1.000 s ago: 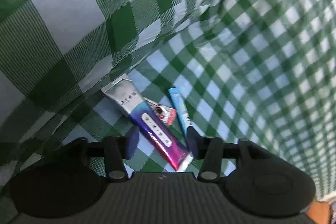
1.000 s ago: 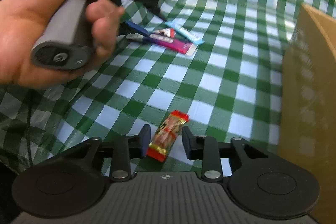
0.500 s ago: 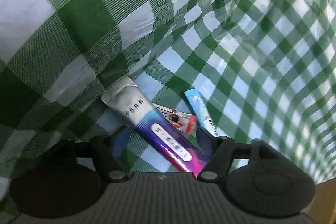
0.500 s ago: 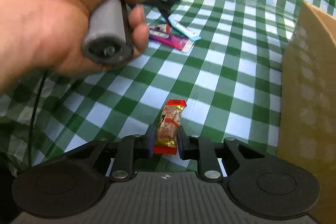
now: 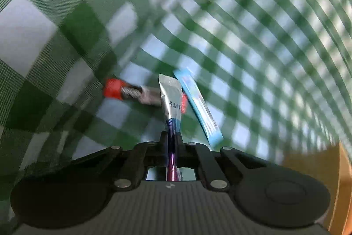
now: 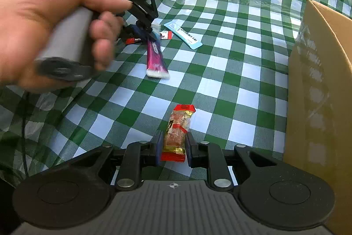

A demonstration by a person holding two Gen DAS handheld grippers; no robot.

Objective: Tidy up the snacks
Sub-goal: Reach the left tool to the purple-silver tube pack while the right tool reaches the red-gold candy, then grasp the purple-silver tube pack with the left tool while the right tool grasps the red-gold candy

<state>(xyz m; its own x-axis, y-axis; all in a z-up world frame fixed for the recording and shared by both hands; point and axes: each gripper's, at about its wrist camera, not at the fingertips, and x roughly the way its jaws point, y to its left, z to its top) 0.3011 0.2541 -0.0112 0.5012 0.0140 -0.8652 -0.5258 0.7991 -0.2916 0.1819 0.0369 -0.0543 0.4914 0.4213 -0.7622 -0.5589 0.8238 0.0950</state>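
Now both grippers hold a snack. The left gripper [image 5: 171, 138] has just closed its jaws, and they pinch the purple and silver sachet [image 5: 171, 100] by its narrow edge; in the right wrist view this sachet [image 6: 155, 58] hangs from the tool with its white end just above the checked cloth [image 6: 231, 41], or perhaps touching it, I cannot tell. The right gripper [image 6: 173, 144] is clamped on the red and gold snack bar [image 6: 177, 131], its jaws pressing the two long sides near the lower end.

On the cloth remain the light blue stick [image 6: 183, 33], at about 1 o'clock from the held sachet in the left wrist view, and the small red packet [image 5: 129, 93], at about 10 o'clock. The cardboard box [image 6: 319, 91] stands at 3 o'clock from the right gripper, very near.

I judge that the step in hand is the lift and carry to the box. To do it well, raise each snack straight up first, so the sachet does not drag the red packet beside it. The grip on the sachet is thin, so move the left hand [image 6: 50, 21] smoothly, without swinging.
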